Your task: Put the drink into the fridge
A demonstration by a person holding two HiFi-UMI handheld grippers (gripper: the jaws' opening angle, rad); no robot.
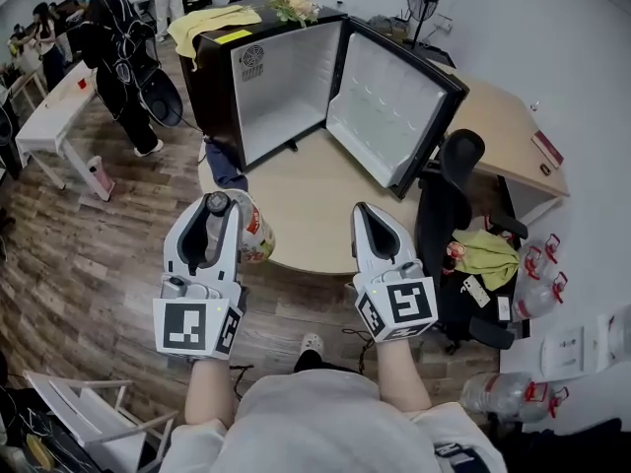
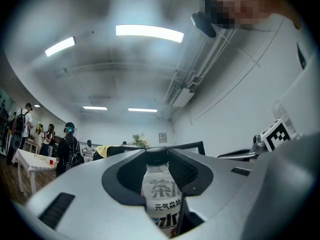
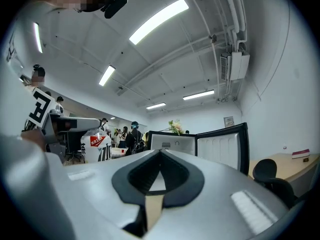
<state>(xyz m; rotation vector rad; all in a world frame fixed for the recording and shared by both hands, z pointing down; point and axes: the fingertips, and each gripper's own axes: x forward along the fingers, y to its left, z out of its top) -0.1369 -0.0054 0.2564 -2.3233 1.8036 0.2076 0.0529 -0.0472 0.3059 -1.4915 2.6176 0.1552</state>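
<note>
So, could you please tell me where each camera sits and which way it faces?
Head view: on the person's head, steeply down at both forearms, the left gripper, right gripper, table, open fridge.
Left gripper view: on that gripper, looking along jaws shut on the drink toward the fridge.
Right gripper view: on that gripper, along closed, empty jaws toward the fridge.
Shared: all show the fridge.

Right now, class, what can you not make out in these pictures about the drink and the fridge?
- Bottle base: left gripper view, cut off by the bottom edge and covered by the left gripper.
- Fridge interior: left gripper view, hidden behind that gripper.
- Yellow label on the fridge: head view, too small to read.
</note>
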